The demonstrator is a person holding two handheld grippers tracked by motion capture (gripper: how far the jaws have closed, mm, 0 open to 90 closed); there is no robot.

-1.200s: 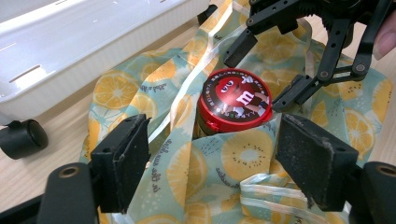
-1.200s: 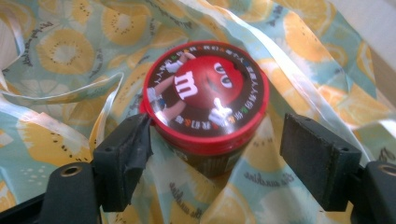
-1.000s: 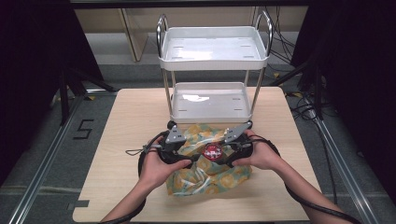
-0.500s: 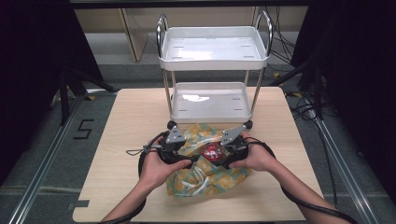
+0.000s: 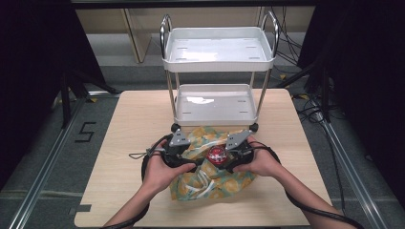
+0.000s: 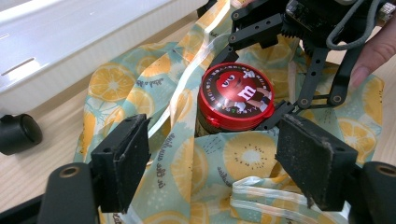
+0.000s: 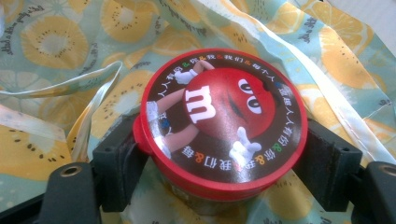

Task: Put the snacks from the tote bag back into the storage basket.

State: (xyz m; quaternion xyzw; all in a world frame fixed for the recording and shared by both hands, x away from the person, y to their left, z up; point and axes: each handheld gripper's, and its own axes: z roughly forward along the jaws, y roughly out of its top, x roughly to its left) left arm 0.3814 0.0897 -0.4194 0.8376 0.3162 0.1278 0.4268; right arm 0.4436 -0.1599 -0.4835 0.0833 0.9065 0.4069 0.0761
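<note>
A jar with a red M&M's lid (image 5: 217, 155) (image 6: 237, 93) (image 7: 224, 116) stands upright in the folds of a light-blue cloth bag (image 5: 215, 183) (image 6: 201, 172) (image 7: 56, 42) printed with orange slices. My right gripper (image 5: 228, 160) (image 7: 222, 175) is shut on the jar just under the lid, one jaw on each side. From the other side my left gripper (image 5: 188, 164) (image 6: 219, 158) faces the jar, open, with its jaws spread wide over the bag's fabric and a pale handle strap. The right gripper (image 6: 280, 70) also appears in the left gripper view, clamped around the jar.
A white two-tier cart (image 5: 217, 64) stands on the wooden table (image 5: 124, 124) right behind the bag, its lower tray (image 5: 215, 119) (image 6: 70, 51) close to the grippers. A black caster (image 6: 18, 133) sits at the left. Cables trail from both grippers.
My right hand has edged slightly left with the jar in its grip. The left gripper and the bag have stayed put.
</note>
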